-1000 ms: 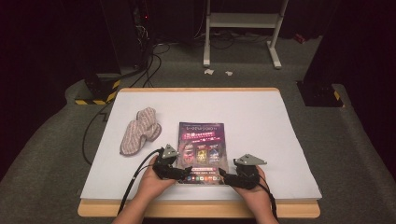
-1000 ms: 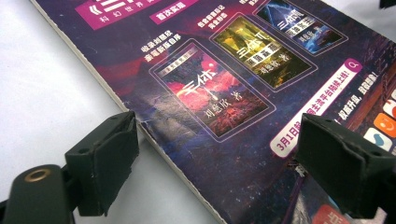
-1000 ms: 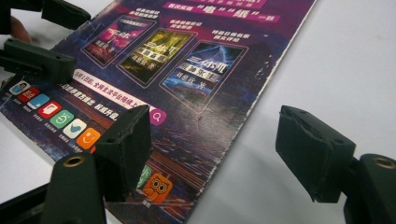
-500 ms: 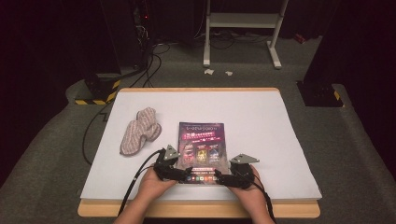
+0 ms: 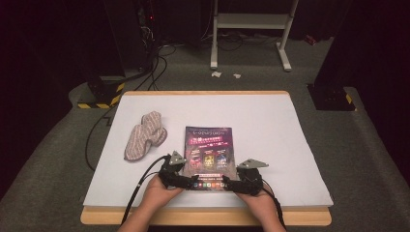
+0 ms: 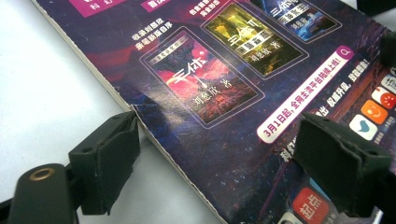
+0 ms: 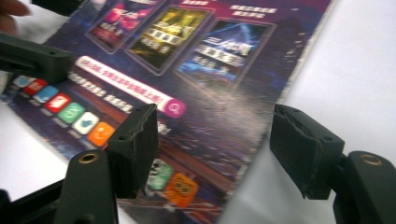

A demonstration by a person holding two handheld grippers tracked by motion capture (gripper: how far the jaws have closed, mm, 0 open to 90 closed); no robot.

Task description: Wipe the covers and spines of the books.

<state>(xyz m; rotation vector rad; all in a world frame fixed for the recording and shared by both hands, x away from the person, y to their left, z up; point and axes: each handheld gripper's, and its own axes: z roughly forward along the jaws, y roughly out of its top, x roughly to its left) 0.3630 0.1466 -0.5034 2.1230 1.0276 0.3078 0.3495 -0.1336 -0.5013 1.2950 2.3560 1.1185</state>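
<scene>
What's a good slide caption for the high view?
Two handheld grippers, left and right, straddle a book's near corners.

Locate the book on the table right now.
In the high view the book lies flat near the table's front edge, about centre, right of the grey cloth. The left gripper and right gripper sit at its near corners.

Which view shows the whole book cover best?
The high view: the book lies whole on the table. The left gripper view and right gripper view each show one near corner, close up.
</scene>
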